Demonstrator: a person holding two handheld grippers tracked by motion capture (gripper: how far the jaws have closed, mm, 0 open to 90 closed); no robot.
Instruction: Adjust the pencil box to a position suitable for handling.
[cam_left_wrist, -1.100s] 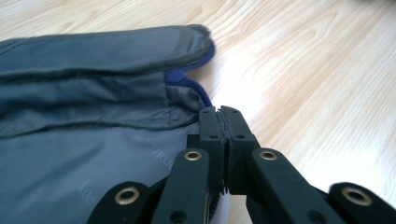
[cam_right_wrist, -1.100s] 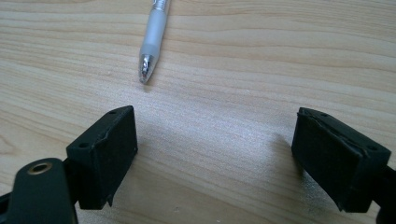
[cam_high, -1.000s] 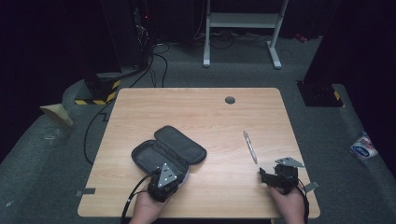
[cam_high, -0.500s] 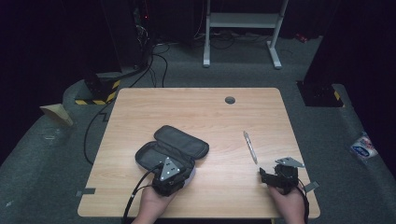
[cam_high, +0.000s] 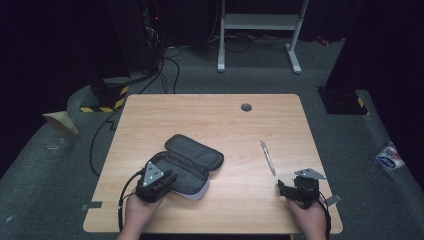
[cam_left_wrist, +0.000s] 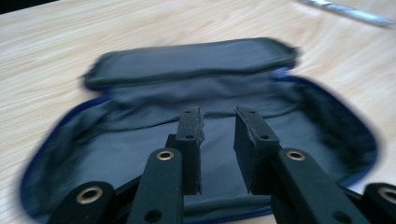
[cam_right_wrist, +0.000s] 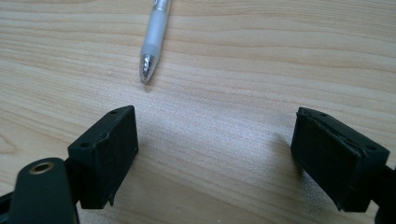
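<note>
An open dark case (cam_high: 189, 162) lies on the table (cam_high: 210, 112), left of centre, its lid folded back toward the far side and its grey lining showing. The left gripper (cam_high: 159, 181) sits at the case's near-left end; in the left gripper view (cam_left_wrist: 218, 140) its jaws have just been opening and now stand slightly apart over the lining, with nothing between them. A pen (cam_high: 267, 157) lies well to the right of the case, pointing near to far. The right gripper (cam_high: 292, 189) rests near the table's near-right edge, just short of the pen — its jaws (cam_right_wrist: 215, 158) are spread wide over bare wood, and the pen's tip (cam_right_wrist: 148, 63) lies a little beyond them, untouched.
</note>
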